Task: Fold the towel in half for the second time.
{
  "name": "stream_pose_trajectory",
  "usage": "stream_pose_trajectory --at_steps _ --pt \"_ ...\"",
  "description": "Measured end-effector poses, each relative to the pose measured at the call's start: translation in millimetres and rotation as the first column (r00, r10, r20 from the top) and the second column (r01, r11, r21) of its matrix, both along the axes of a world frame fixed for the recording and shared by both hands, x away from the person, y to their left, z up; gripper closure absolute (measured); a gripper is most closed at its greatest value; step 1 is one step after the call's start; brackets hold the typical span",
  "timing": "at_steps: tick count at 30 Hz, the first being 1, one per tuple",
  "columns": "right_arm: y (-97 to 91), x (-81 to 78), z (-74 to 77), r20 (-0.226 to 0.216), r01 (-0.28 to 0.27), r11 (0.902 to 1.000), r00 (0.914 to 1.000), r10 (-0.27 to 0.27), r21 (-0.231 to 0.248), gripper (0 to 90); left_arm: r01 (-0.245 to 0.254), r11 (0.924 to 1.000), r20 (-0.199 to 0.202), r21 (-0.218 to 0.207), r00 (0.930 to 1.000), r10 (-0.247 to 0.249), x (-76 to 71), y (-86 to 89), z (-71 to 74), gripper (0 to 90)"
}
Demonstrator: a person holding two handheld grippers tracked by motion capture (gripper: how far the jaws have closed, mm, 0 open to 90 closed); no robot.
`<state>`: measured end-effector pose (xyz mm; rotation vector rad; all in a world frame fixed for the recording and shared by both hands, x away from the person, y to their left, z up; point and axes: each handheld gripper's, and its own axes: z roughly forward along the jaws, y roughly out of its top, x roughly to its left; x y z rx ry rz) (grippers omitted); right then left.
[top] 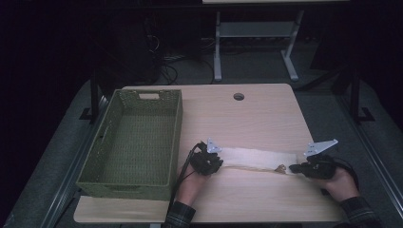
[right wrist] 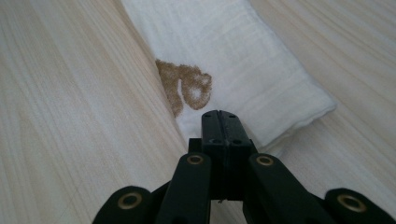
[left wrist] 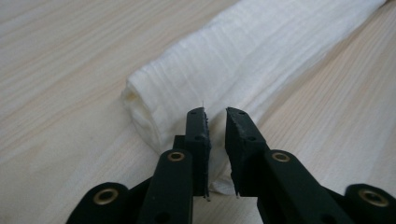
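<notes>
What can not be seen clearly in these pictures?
- Cloth: in the left gripper view its far end is cut off by the top edge.
- Brown mark: too small in the high view to tell its shape.
- Right tool: its shut jaws hide whether they pinch the cloth edge.
- Basket: near wall's inner side is hidden by its rim.

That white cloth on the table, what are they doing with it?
A person is folding a cloth with a tool in each hand. The right tool is pinched shut on the end with the brown mark. The left tool sits at the other end, slightly open. A green basket waits nearby.
</notes>
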<state>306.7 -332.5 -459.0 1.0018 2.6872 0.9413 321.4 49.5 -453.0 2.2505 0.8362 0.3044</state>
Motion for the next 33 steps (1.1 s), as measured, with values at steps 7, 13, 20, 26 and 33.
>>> stream_pose_trajectory --at_steps 7,13,20,26,33 --pt "0.8 8.2 0.3 0.02 0.021 0.9996 0.9996 -0.02 -0.021 89.6 0.009 0.9999 0.02 -0.006 0.9998 -0.009 6.3 -3.5 9.5 57.8" --pt "3.1 23.9 0.0 0.036 0.047 0.9985 0.9983 -0.046 -0.027 89.7 0.017 0.9998 0.026 -0.002 0.9995 -0.017 11.6 -5.2 11.9 48.5" --pt "4.6 45.1 -1.1 0.032 0.093 0.9956 0.9952 -0.093 -0.013 89.7 0.015 0.9998 0.031 -0.013 0.9994 -0.015 15.5 -6.1 14.4 42.8" --pt "14.0 65.9 -1.2 0.045 0.103 0.9944 0.9938 -0.102 -0.022 89.6 0.015 0.9997 0.038 -0.02 0.9992 -0.014 17.6 -4.2 15.4 41.9" --pt "23.3 89.9 -2.4 0.068 0.101 0.9945 0.9927 -0.1 -0.025 89.7 0.006 0.9998 0.039 -0.021 0.9992 -0.005 19.6 -1.9 15.6 41.9"
